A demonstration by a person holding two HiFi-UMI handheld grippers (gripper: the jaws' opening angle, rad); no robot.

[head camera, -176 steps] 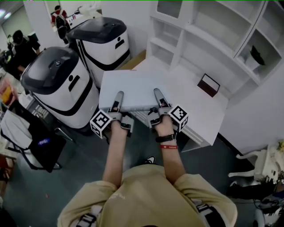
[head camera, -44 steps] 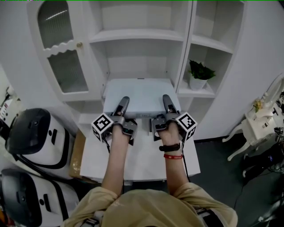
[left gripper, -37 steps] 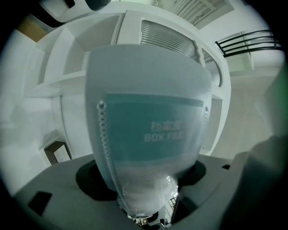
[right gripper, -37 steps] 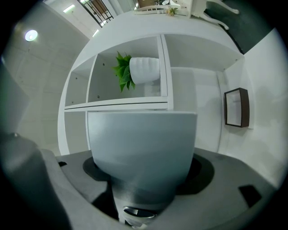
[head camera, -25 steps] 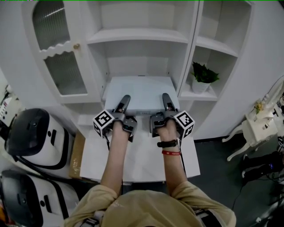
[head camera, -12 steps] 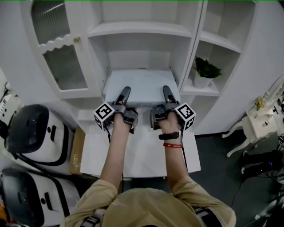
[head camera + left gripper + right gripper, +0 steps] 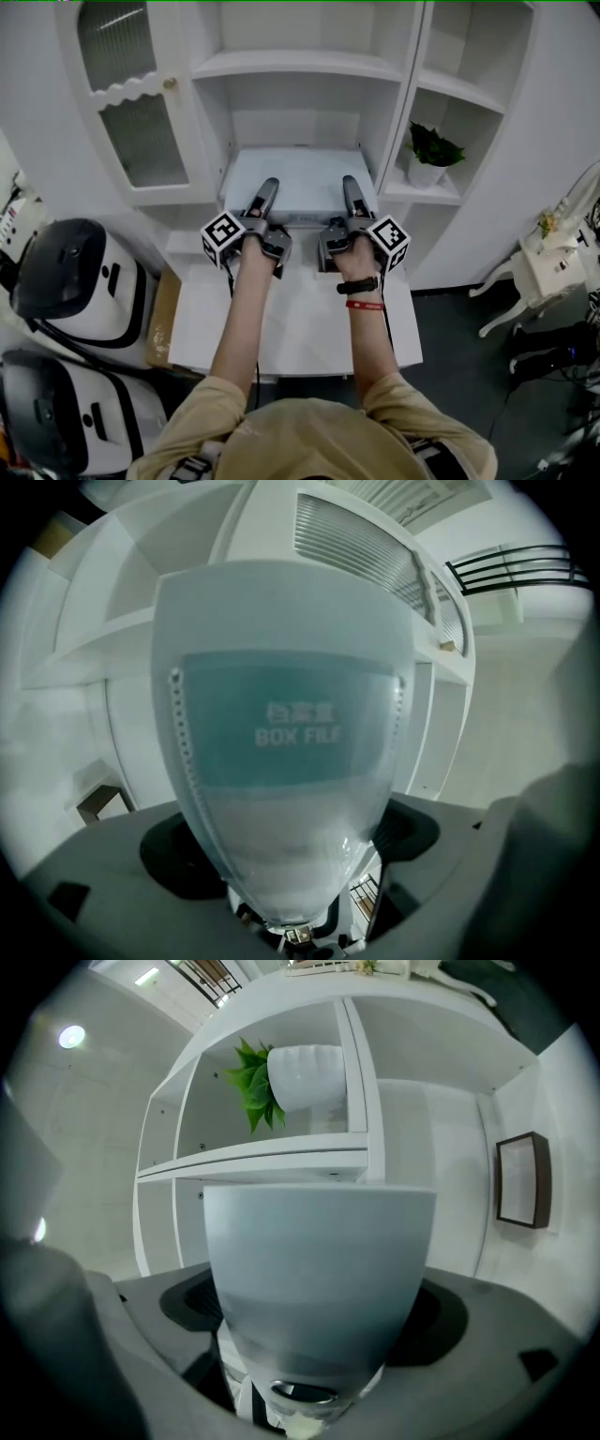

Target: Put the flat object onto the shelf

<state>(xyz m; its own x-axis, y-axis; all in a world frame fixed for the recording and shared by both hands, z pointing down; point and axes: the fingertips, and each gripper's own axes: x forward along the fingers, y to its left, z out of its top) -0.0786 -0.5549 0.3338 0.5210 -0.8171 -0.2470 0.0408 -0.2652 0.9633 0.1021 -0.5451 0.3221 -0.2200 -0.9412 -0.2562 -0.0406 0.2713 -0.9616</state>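
White shelf bay [image 7: 292, 127]: box file [image 7: 300, 180] edges near both uprights [image 7: 395, 127], headroom above.

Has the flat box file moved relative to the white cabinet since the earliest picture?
Yes. The box file went from over the desk into the cabinet's middle compartment, left of the potted plant.

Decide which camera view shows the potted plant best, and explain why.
The right gripper view: the potted plant appears large, with its leaves and white pot clear, though sideways. The head view shows it small, on a right-hand shelf. The left gripper view does not show it.
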